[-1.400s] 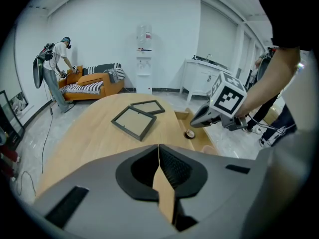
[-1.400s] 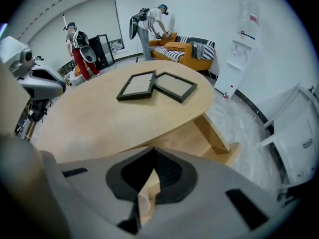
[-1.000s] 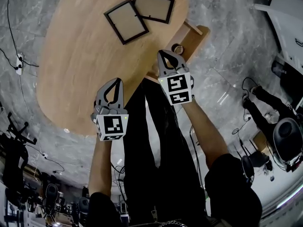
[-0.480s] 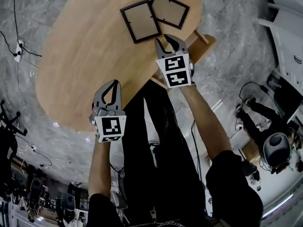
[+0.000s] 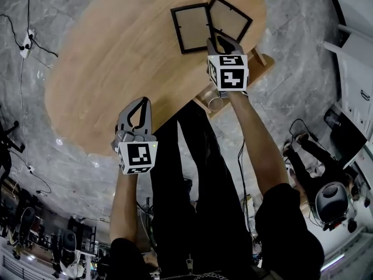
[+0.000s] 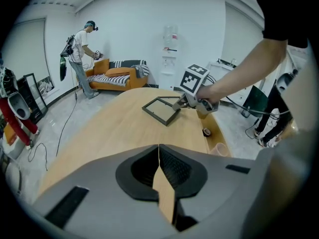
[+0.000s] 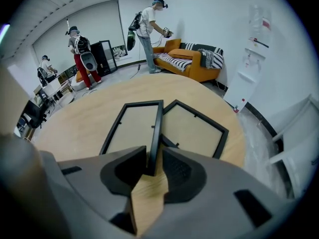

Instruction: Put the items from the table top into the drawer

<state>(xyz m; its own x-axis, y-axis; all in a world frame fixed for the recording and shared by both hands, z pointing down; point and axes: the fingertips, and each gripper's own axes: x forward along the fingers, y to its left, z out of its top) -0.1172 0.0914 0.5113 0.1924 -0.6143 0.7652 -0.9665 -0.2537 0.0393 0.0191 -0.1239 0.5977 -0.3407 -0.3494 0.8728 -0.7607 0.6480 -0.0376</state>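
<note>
Right tool (image 5: 221, 38) is out over the far side of the desk (image 5: 116, 57), and its jaws are pinched on the near corner of the left picture frame (image 7: 132, 126). The black rail sits squarely between the two pads. The frame lies flat on the wood, not lifted. Its neighbour, the right picture frame (image 7: 192, 128), lies just beside it at an angle, and the two touch at a corner near the jaw tips.

Left tool (image 6: 159, 145) hovers low over the near edge of the desk, well apart from both frames. Its jaws are together, tip against tip, with only bare desk showing beneath them.

Along the desk's right side the drawer (image 5: 262, 63) stands pulled open under the person's outstretched right arm. A small dark roll (image 6: 206, 132) and a pale cup (image 6: 218, 149) sit inside it. Both frames lie on the desk top, near the drawer but outside it.
</note>
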